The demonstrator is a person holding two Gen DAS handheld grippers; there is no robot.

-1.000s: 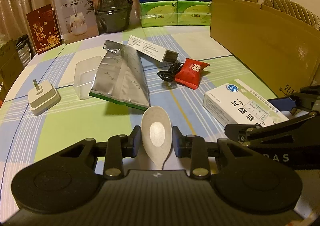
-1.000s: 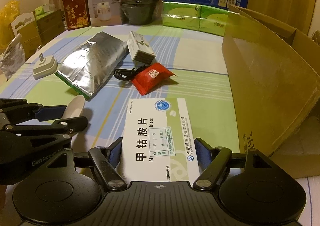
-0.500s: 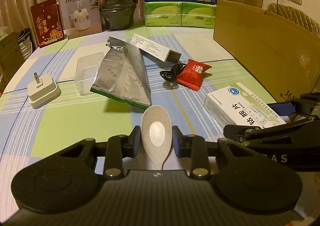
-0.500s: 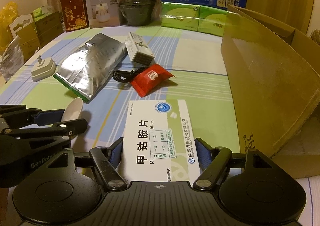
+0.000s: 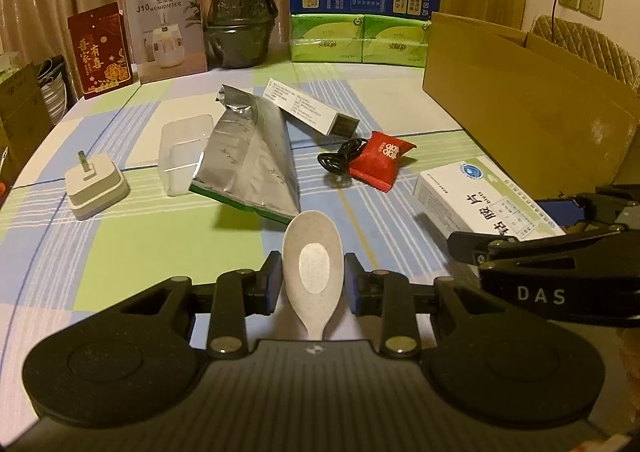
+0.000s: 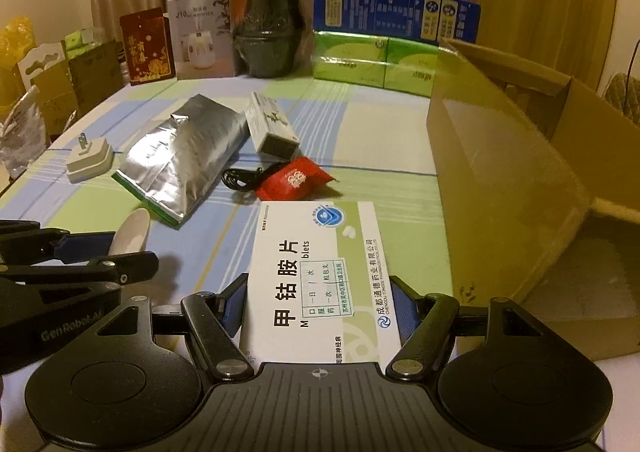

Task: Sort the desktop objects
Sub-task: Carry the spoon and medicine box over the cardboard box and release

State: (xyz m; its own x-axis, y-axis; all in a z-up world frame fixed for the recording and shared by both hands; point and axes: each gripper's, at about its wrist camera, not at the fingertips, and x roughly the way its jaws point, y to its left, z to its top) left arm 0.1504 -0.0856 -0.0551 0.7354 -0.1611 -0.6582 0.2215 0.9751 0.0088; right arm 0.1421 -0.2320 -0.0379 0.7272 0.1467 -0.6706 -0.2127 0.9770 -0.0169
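Above the table, the left tool is closed on a spoon; the right tool clamps a pillbox. Risk: 2 lifted loads beside the carton; the pillbox may snag its wall, or the smooth spoon may slip.

A speckled matt plastic spoon lies on the smooth checked tablecloth, near a crinkled shiny foil pouch, a glossy red wrapper, a smooth printed card medicine box and a matt brown cardboard box.
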